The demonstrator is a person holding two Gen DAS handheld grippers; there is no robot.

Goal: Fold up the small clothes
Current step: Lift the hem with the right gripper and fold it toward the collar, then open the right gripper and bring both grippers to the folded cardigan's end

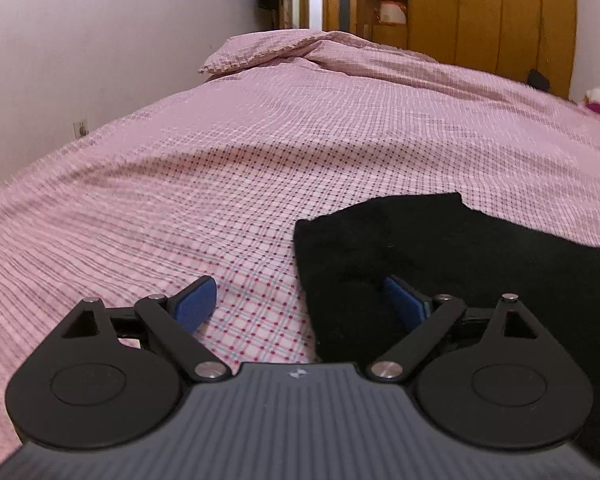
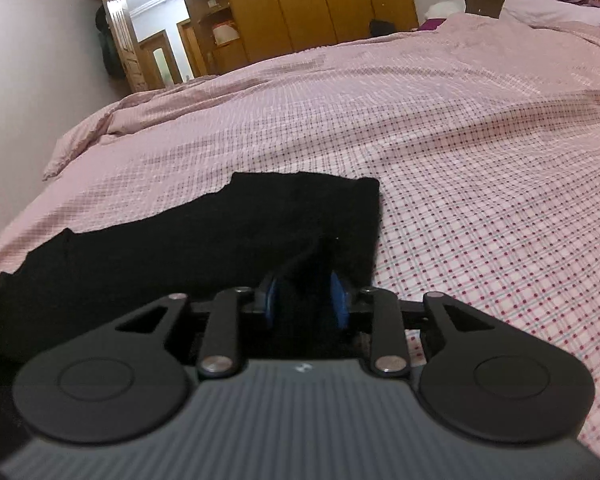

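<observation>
A small black garment (image 1: 440, 264) lies flat on the pink checked bedspread (image 1: 260, 160). My left gripper (image 1: 300, 300) is open just above the bed; its left blue pad (image 1: 194, 302) is over the bedspread and its right pad (image 1: 404, 300) is over the garment's left edge. In the right wrist view the same black garment (image 2: 220, 232) lies ahead and to the left. My right gripper (image 2: 305, 300) is shut on a pinched-up fold of the garment near its right edge, with cloth between the blue pads (image 2: 340, 300).
A wall (image 1: 80, 40) runs along the bed's left side. A bunched quilt (image 1: 300, 48) lies at the far end of the bed. Wooden wardrobes (image 2: 320, 0) and an open doorway (image 2: 156, 36) stand beyond. A white pillow (image 2: 548, 4) is far right.
</observation>
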